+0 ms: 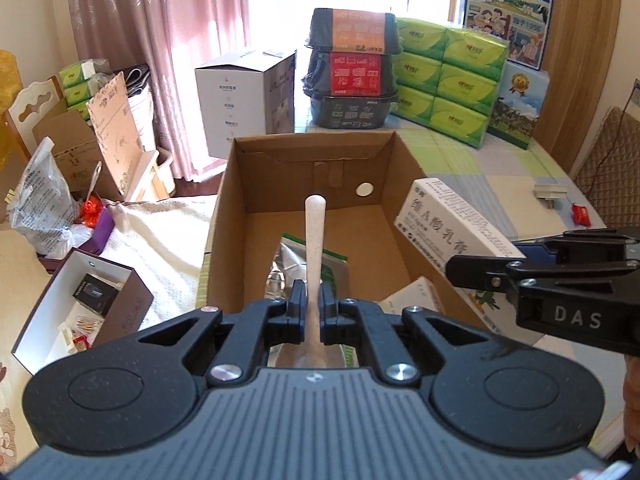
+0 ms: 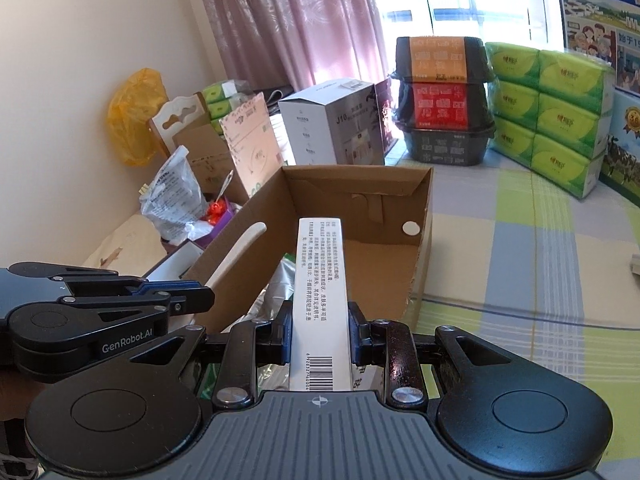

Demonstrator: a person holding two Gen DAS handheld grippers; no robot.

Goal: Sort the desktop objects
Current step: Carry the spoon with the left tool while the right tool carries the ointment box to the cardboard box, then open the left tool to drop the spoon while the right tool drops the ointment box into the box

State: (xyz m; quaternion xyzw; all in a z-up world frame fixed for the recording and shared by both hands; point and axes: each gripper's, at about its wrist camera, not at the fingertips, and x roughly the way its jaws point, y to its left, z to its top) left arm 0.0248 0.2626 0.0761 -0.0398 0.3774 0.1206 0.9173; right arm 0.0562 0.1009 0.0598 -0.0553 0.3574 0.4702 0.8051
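Nearest the left wrist camera, the left gripper (image 1: 313,304) pinches the handle of a cream spoon (image 1: 314,240), whose stem points forward over the open cardboard box (image 1: 224,200). Just beside it on the right, the right gripper (image 2: 319,330) is clamped on a white medicine carton (image 2: 318,292), held lengthwise with its far end above the box's near edge. Both loads hang over the box, neither yet let go — so I judge the sorting to be in mid-course, with two drops pending.

Inside the box lies a crinkled silver foil pouch (image 1: 286,264) with green print, and a second white carton (image 1: 416,300) leans in the near right corner; the rest of the floor is bare brown card. Those two look already sorted.

Further out on the checked tablecloth (image 2: 520,240), well apart from the box, sit a small grey plug-like thing (image 1: 551,192) and a red sweet wrapper (image 1: 581,214) — likely still to be gathered. Off the table's left edge, an open white-lined box (image 1: 48,308) holds a small black item and some odds and ends. At the back stand stacked black food tubs (image 1: 352,76) and green tissue packs (image 1: 448,76).
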